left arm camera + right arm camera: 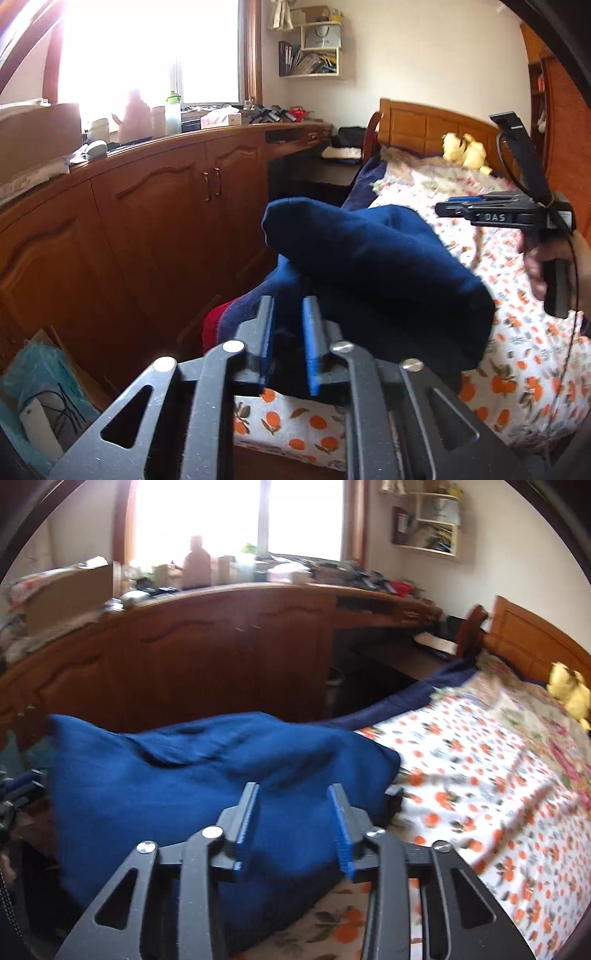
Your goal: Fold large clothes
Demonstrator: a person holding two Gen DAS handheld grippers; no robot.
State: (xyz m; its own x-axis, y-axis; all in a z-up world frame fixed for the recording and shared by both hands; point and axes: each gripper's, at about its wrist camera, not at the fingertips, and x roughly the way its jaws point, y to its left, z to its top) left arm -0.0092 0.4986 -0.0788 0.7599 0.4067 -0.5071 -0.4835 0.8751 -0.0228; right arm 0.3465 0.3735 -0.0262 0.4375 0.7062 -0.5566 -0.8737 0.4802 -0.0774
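The left gripper (288,306), black with blue pads, has its jaws partly apart; dark cloth shows in the gap, but the pads do not appear to press on it, so I read it as released. The right gripper (293,794) stands somewhat wider, jaws clear of the fabric beneath them, holding nothing.

Directly ahead of both lies the navy blue knitted garment (192,775), a thick bundle heaped at the near corner of the bed with the white orange-printed sheet (480,782). In the right wrist view its long axis runs crosswise, from the bed's edge on the left toward the middle of the mattress. In the left wrist view one rounded fold juts up and away toward the brown wooden cabinet (147,206).

The garment sits just under the left tongs and just beyond the right ones, so either hand could reach it; the left looks nearer. The next grasp probably wants an outer edge rather than the bulk.
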